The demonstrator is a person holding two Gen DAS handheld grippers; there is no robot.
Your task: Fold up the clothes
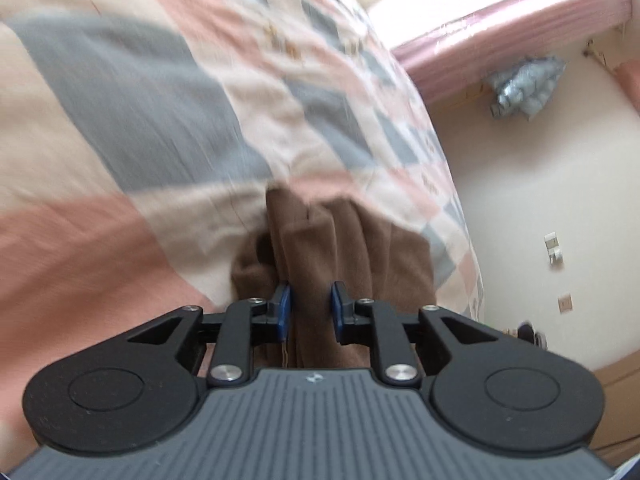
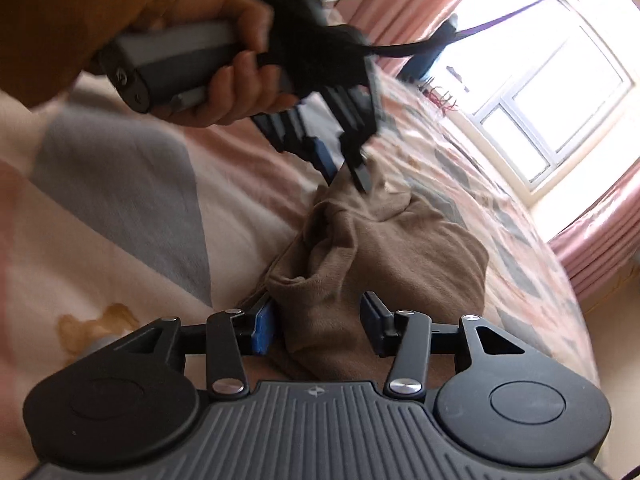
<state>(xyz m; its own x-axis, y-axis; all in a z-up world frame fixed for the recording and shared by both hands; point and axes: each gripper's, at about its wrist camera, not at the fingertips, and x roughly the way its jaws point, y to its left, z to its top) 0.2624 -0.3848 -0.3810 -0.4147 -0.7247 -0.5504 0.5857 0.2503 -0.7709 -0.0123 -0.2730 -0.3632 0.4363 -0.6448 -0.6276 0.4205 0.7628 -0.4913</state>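
Note:
A brown garment point(image 2: 384, 248) lies bunched on the patchwork bedspread point(image 2: 132, 184). In the left wrist view my left gripper point(image 1: 312, 312) is shut on a gathered fold of the brown garment point(image 1: 352, 248), which fills the narrow gap between the blue pads point(image 1: 285, 308). From the right wrist view, a hand point(image 2: 236, 80) holds that left gripper point(image 2: 348, 168), pinching the garment's far end. My right gripper point(image 2: 318, 324) stands open at the garment's near end, with cloth lying between its spread fingers point(image 2: 262, 328) and against the left pad.
The bed fills most of both views. Pink curtains point(image 2: 600, 240) and a bright window point(image 2: 552, 92) lie beyond it. A pale floor point(image 1: 532, 184) runs along the bed's right side, with a crumpled light-blue cloth point(image 1: 524, 84) near the wall.

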